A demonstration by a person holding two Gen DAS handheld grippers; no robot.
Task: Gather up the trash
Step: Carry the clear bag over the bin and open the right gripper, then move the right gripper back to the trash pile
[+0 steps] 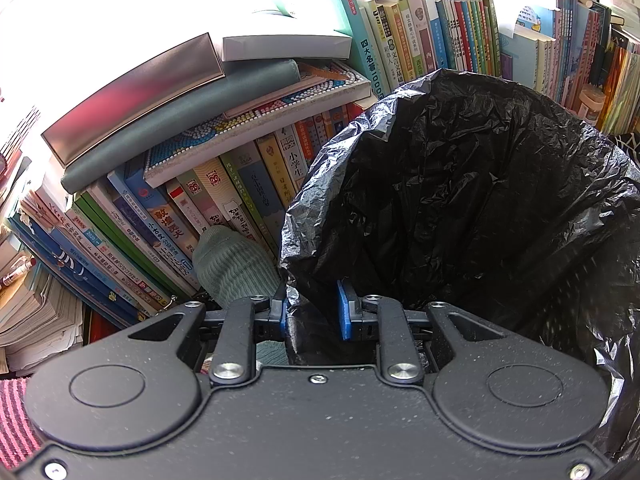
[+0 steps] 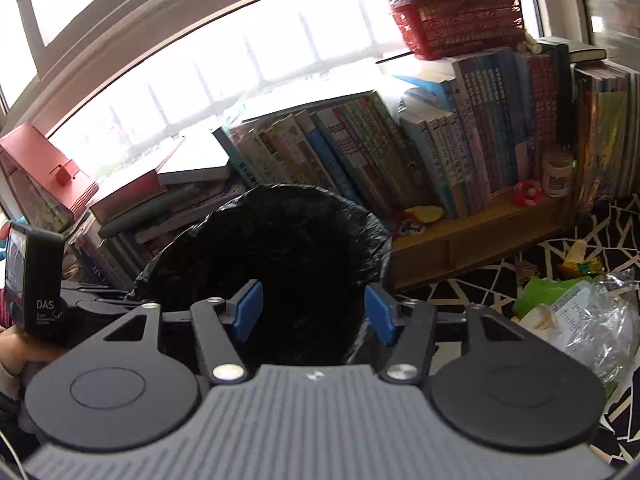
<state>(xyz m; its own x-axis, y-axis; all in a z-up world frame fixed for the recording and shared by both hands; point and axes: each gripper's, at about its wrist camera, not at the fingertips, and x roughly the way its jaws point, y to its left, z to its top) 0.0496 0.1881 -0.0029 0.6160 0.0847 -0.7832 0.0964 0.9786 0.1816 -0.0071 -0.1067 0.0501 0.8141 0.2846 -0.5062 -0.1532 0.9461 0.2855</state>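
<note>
**Bag held open, right tool empty**

Left tool (image 1: 312,306) clamped on rim of black bag (image 1: 460,184), blue pads pinching the crumpled plastic. Right tool (image 2: 312,312) spread wide, gripping nothing, poised over the bag's dark mouth. Behind the bag, books (image 2: 360,152) on a low shelf (image 2: 472,236). At right, on patterned floor (image 2: 460,288), loose trash (image 2: 580,312): clear plastic, green wrapper.

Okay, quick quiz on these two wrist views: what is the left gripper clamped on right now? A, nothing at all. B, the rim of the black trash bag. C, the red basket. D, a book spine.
B: in the left wrist view the left gripper has its blue pads pinched on a fold of the black trash bag at its rim, while the books stand behind, untouched.
</note>
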